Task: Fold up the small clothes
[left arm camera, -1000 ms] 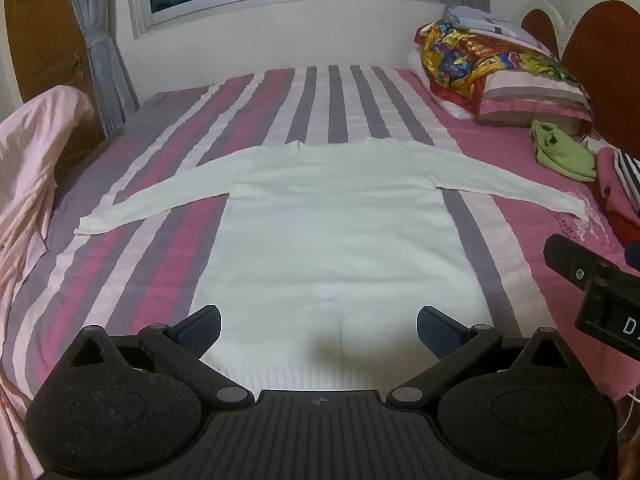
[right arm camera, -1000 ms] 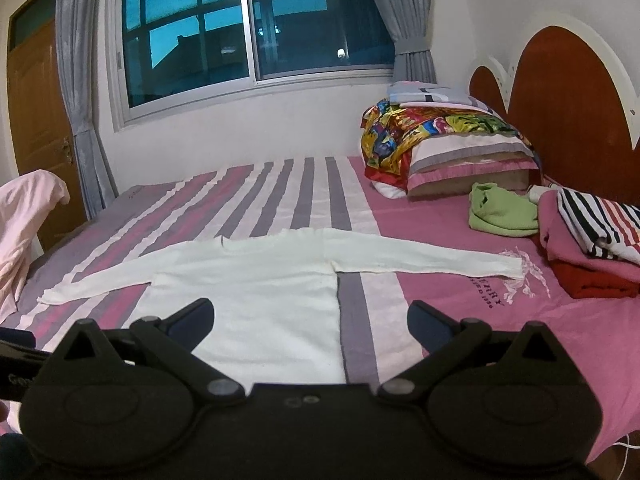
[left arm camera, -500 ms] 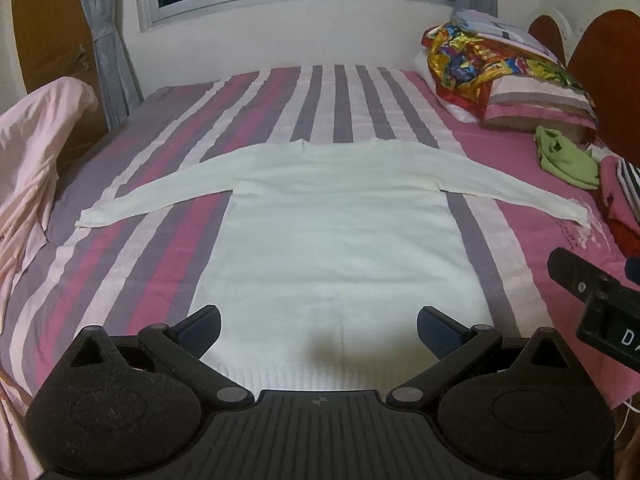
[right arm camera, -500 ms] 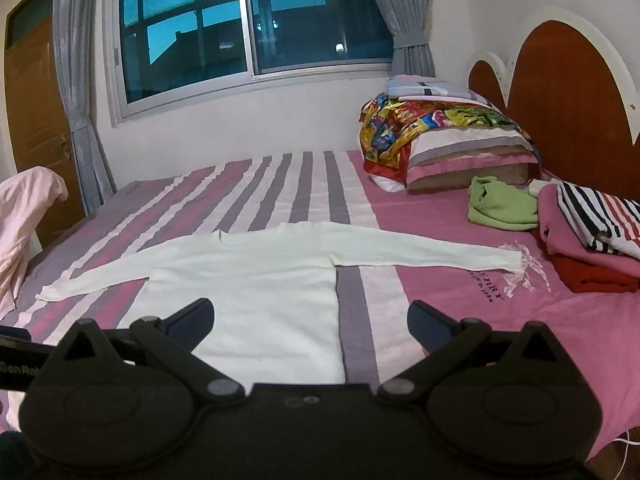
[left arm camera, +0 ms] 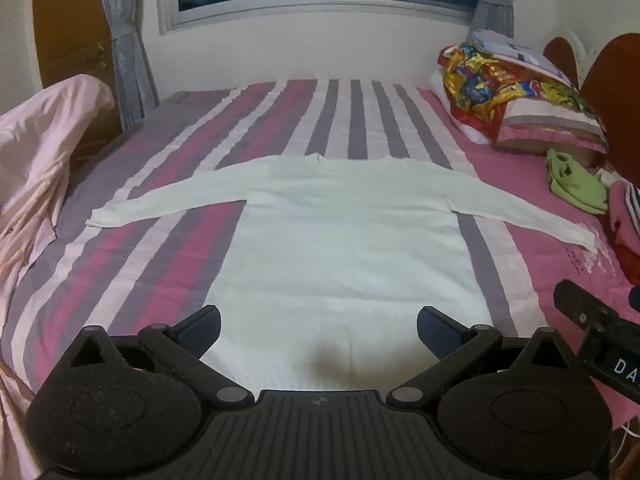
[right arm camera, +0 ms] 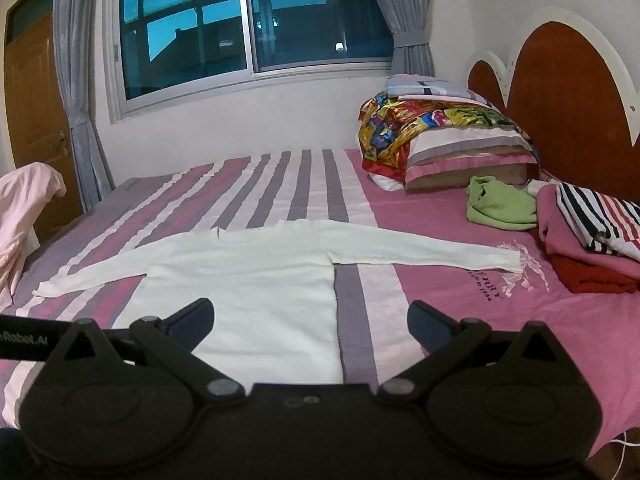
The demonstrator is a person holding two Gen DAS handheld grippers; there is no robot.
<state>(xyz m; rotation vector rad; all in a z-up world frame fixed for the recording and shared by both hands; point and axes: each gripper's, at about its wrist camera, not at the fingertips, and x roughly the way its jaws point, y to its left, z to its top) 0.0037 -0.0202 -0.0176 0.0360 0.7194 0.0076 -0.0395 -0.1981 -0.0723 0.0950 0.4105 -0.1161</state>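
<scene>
A white long-sleeved sweater [left arm camera: 344, 240] lies flat on the striped bed, both sleeves spread out to the sides and the hem nearest me. My left gripper [left arm camera: 319, 326] hovers open over the hem with nothing between its fingers. The same sweater [right arm camera: 240, 280] shows in the right wrist view, left of centre. My right gripper [right arm camera: 310, 322] is open and empty above the sweater's right side edge. The right gripper's black body [left arm camera: 600, 336] juts in at the right edge of the left wrist view.
The bed sheet [left arm camera: 160, 248] has pink, purple and white stripes. A pink cloth [left arm camera: 36, 168] hangs at the left. Pillows with a colourful cover [right arm camera: 440, 136], a green garment [right arm camera: 500, 204] and a pile of striped and red clothes [right arm camera: 592, 248] lie by the headboard on the right.
Both views have tilted up slightly and drawn back a little, so the sweater sits lower and farther. Both grippers stay open and the sweater has not moved.
</scene>
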